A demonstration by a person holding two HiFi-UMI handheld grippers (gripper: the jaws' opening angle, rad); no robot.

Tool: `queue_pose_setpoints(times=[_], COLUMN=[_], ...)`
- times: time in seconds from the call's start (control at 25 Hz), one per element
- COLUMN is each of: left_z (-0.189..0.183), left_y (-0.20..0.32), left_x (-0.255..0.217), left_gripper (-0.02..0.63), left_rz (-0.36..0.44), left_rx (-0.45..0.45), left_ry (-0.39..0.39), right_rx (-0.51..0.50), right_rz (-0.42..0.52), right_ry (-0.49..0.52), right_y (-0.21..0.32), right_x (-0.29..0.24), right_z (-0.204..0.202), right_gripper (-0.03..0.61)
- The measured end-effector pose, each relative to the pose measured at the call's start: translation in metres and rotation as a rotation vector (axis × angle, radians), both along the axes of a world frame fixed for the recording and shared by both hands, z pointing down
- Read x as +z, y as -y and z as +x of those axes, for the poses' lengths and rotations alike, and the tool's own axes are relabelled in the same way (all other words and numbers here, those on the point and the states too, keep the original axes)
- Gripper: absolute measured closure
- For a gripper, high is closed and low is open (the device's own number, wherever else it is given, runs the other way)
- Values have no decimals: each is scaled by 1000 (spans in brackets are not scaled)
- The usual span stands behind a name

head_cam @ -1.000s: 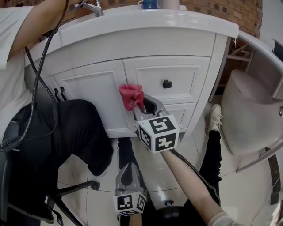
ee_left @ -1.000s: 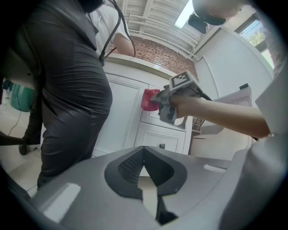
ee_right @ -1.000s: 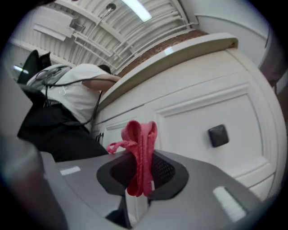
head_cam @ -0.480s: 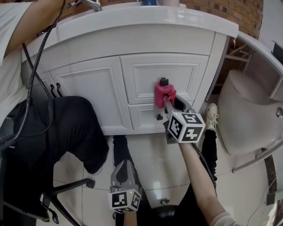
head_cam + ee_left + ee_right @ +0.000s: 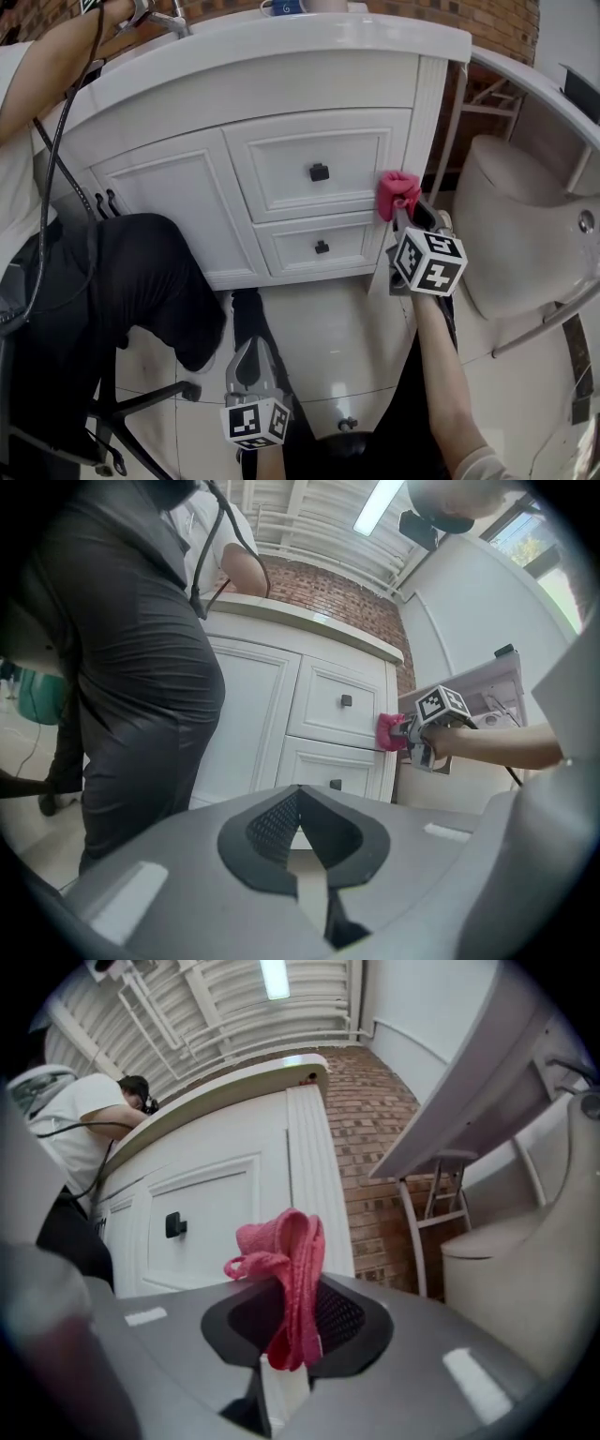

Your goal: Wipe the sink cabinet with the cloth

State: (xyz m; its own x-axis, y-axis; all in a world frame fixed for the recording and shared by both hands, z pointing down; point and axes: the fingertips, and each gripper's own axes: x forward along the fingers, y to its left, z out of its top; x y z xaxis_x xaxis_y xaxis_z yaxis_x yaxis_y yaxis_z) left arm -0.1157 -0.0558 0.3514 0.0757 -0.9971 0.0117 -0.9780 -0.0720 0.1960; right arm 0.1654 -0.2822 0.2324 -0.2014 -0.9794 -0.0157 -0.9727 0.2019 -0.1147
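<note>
The right tool (image 5: 407, 214) clamped a pink cloth (image 5: 397, 190) against the right corner post of the white sink cabinet (image 5: 281, 178), beside its two drawers. The left tool (image 5: 251, 364), jaws together and empty, hung low over the tiled floor (image 5: 328, 319).

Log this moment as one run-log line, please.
right gripper: shut on cloth | cloth: at sink cabinet right edge | left gripper: shut, empty
</note>
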Motion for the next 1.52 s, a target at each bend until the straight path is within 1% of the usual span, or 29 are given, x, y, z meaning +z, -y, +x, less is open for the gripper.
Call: queue_pose_setpoints(times=[0.12, 0.16, 0.2, 0.24, 0.28, 0.32, 0.4, 0.48, 0.6, 0.68, 0.72, 0.8, 0.88, 1.04, 1.2, 1.32, 1.36, 1.44, 1.52], left_z=[2, 2, 1, 1, 2, 3, 4, 3, -7, -15, -17, -16, -14, -4, 13, 29, 33, 38, 43], left_y=[-1, 0, 2, 6, 10, 14, 20, 19, 14, 15, 17, 23, 31, 55, 77, 100, 109, 125, 135], left_x=[3, 4, 4, 3, 1, -2, -5, -6, -3, -1, 0, 4, 5, -3, -5, -5, -4, -3, -6], left_gripper=[598, 598, 598, 598, 598, 598, 598, 598, 598, 598, 598, 598, 598, 598, 598, 598, 598, 598, 598], left_rz=[2, 2, 4, 7, 12, 20, 42, 52, 53, 60, 58, 38, 35, 83, 103, 120, 128, 145, 150], left_rx=[3, 5, 5, 5, 4, 5, 19, 28, 15, 8, 6, 10, 17, 48, 84, 142, 160, 179, 181], left_ry=[6, 7, 4, -3, -12, -19, -14, -3, -26, -50, -58, -59, -38, 2, 30, 95, 114, 126, 124], right_rx=[78, 101, 108, 91, 45, -24, -192, -324, -427, -459, -453, -405, -333, -175, -49, 36, 58, 95, 119], right_rz=[-17, -9, 6, 25, 39, 45, 33, 5, -52, -65, -56, -36, -17, 20, 17, 8, 7, 4, 1], right_ry=[62, 100, 157, 216, 261, 280, 259, 200, 118, 61, 27, -20, -32, -14, 1, 21, 23, 28, 49], right_y=[-6, -14, -23, -33, -42, -50, -59, -63, -53, -41, -36, -27, -23, -13, -6, -2, 0, 2, -3], right_x=[4, 3, 3, 3, 5, 9, 23, 42, 71, 80, 81, 81, 80, 78, 79, 81, 81, 83, 85], right_z=[28, 33, 31, 20, -1, -30, -104, -173, -248, -277, -280, -263, -230, -146, -68, -18, -4, 15, 19], right_gripper=[509, 509, 511, 511, 511, 511, 511, 511, 511, 510, 511, 508, 499, 502, 503, 505, 505, 506, 509])
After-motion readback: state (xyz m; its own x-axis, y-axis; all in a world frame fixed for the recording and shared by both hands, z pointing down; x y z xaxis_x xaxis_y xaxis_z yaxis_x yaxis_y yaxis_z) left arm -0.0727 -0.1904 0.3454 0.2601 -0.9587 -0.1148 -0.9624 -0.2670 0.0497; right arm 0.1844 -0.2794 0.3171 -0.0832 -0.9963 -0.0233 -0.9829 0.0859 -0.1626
